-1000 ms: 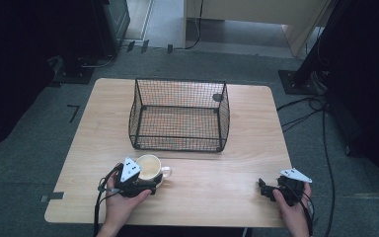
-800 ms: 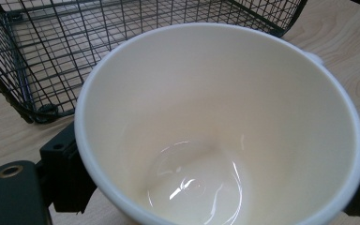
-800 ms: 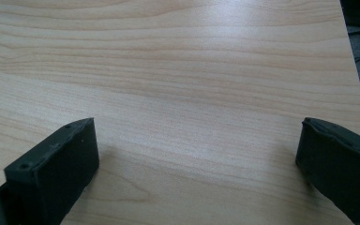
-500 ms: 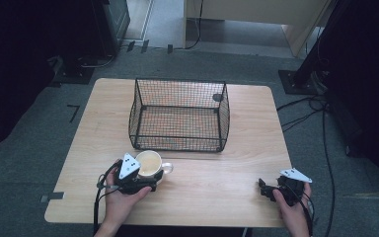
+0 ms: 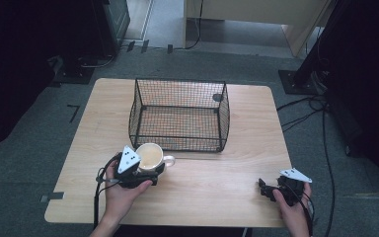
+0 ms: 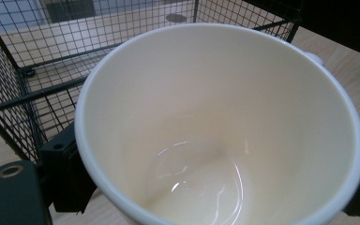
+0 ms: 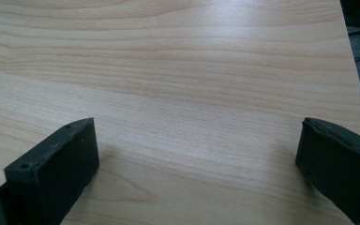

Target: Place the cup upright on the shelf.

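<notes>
Nearer the basket (image 5: 180, 116) now, left tongs (image 5: 145, 168) clamp the empty mug (image 5: 150, 155); right tongs (image 5: 269, 190) rest apart; basketing apparently remains.

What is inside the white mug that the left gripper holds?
The mug looks empty: only its glossy cream interior with light reflections at the bottom. Its near lower edge is cut off by the left gripper view, so that part cannot be seen.

Left hand (image 5: 121, 190) enters from the lower edge, holding the left claw (image 5: 145, 170), its jaws closed against either side of a cup (image 5: 149, 155). Right hand (image 5: 292, 207) holds the right claw (image 5: 264, 188) low over the desk (image 5: 217, 197), jaws spread wide apart with nothing between.
</notes>
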The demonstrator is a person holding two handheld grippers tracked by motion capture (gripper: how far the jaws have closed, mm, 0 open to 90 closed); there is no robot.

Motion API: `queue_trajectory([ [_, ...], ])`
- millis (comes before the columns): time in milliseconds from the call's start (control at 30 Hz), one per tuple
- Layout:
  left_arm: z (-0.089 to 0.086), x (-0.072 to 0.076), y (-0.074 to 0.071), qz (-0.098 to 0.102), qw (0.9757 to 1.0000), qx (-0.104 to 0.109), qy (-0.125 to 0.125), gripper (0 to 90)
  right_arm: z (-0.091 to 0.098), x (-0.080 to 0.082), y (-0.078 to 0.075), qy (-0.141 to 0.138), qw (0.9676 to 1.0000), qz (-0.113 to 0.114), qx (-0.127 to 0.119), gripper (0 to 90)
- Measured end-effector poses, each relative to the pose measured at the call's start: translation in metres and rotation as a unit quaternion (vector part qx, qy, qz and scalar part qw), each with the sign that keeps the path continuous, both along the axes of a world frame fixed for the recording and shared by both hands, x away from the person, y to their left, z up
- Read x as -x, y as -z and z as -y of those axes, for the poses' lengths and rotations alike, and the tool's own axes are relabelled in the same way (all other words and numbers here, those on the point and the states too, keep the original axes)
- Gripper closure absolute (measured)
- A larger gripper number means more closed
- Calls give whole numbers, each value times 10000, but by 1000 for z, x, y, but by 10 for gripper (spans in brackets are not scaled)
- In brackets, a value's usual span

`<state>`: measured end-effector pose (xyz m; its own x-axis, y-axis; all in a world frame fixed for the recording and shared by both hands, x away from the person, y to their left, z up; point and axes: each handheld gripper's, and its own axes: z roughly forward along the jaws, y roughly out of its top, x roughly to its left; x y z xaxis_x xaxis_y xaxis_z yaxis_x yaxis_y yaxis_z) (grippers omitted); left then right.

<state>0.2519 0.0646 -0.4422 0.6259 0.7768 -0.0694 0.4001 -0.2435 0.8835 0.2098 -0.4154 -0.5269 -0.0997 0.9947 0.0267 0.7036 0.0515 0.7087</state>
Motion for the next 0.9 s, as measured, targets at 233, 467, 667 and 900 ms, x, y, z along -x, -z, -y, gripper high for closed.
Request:
queue_trajectory([
  [233,3,-7,-12,133,9999,44,6,95,0,0,0,0,10000,-1,0,0],
  [467,7,-17,-24,231,9997,77,-2,95,0,0,0,3,10000,2,-3,0],
  [667,10,-29,-32,278,9995,153,-36,95,0,0,0,3,10000,2,-4,0],
  [900,10,-41,-44,402,9990,193,-91,95,0,0,0,5,10000,1,-8,0],
])
